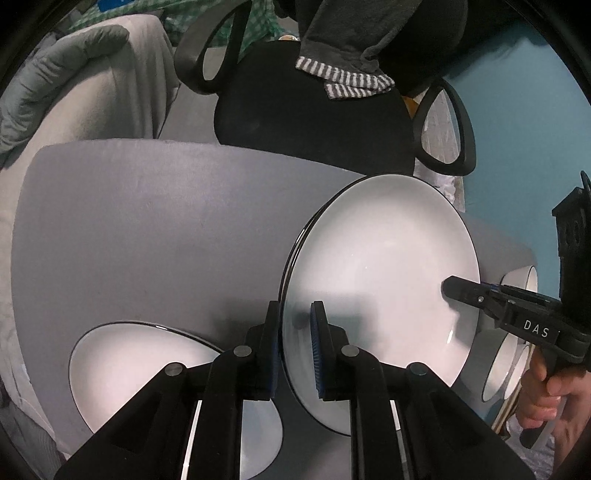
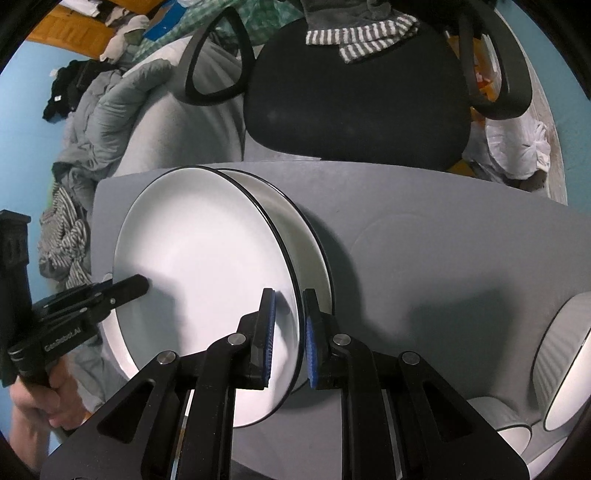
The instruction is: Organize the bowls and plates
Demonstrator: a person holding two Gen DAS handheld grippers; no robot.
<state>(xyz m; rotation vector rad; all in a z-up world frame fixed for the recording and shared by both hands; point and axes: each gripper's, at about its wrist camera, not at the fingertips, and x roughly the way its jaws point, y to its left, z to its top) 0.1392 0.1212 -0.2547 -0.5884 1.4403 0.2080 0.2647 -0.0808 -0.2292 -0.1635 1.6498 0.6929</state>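
A large white plate with a black rim (image 1: 380, 288) (image 2: 207, 280) is held above the grey table (image 1: 147, 221) by both grippers, one at each side of its rim. My left gripper (image 1: 294, 347) is shut on its near edge; it shows in the right wrist view (image 2: 142, 284). My right gripper (image 2: 288, 332) is shut on the opposite edge; it shows in the left wrist view (image 1: 448, 286). A second plate (image 2: 291, 229) lies on the table right beneath the held one. Another white plate (image 1: 147, 365) lies on the table under my left gripper.
White bowls (image 2: 565, 362) (image 1: 521, 280) stand at the table's right end. A black office chair (image 2: 354, 96) with a striped cloth (image 2: 365, 35) stands behind the table. A bed with grey bedding (image 2: 110, 107) is at the left.
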